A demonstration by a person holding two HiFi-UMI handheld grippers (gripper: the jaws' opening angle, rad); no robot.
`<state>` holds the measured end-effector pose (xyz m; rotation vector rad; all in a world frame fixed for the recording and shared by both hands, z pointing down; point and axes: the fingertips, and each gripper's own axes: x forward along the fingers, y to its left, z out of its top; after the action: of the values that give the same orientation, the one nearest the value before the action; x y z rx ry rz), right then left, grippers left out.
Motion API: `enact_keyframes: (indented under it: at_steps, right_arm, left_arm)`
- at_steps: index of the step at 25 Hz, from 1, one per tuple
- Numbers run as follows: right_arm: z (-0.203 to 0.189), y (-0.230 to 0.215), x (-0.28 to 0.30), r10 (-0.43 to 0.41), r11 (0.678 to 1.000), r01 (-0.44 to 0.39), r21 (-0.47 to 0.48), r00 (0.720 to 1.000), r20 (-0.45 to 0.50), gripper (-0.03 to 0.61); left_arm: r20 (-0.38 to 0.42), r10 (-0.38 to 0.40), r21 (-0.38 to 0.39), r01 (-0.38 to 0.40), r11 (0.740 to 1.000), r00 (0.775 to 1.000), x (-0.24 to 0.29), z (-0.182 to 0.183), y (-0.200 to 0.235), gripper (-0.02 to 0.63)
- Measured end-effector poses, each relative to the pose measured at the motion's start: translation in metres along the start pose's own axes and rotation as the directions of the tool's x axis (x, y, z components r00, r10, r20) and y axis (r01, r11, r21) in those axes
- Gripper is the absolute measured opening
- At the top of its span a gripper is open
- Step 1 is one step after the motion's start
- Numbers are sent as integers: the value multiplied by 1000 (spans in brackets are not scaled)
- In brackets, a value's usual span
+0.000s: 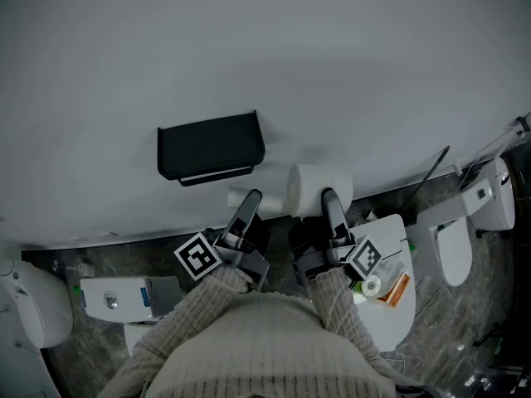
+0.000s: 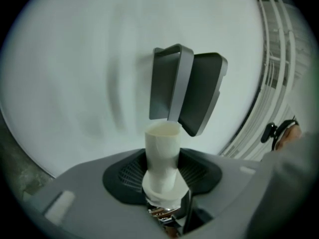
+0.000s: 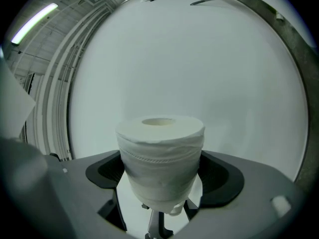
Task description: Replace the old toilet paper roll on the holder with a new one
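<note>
A bare white wall is meeting the dark stone floor, leaving open room all round the black holder. The left gripper is clamping the nearly bare old core just under the holder's right edge. The right gripper is squeezing the full new roll beside the core, clear of the holder. An orange packet is showing print too small to read.

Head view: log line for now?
left gripper: shut on old core | right gripper: shut on new roll | holder: empty
</note>
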<state>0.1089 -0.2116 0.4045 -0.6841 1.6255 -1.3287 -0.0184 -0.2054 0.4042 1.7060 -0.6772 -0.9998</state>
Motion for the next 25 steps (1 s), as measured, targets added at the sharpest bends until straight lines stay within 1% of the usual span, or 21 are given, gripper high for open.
enact_keyframes:
  at_steps: [6, 10, 14, 15, 20, 25]
  right_arm:
    - [-14, -1, 22, 15, 1000, -14, 13, 998, -59, 453]
    - [-25, -3, 36, 28, 1000, -27, 15, 995, -93, 453]
    - [-20, 9, 21, 52, 999, -51, 18, 991, -122, 453]
    - [-21, 9, 23, 54, 998, -52, 20, 990, -127, 453]
    - [-44, -7, 62, 35, 998, -28, 53, 989, -143, 453]
    - [-53, -7, 71, 42, 998, -34, 51, 985, -165, 453]
  left_arm:
    - [42, 28, 13, -28, 1000, 999, -16, 10, 2, 176]
    - [62, 25, 16, -26, 1000, 998, -24, 18, 4, 176]
    - [65, 11, 45, -14, 999, 998, -29, -7, -6, 176]
    - [64, 9, 49, -12, 999, 998, -28, -6, -7, 176]
    - [82, 27, 40, -31, 999, 996, -31, 35, 5, 176]
    - [104, 33, 27, -36, 999, 994, -39, 39, 5, 176]
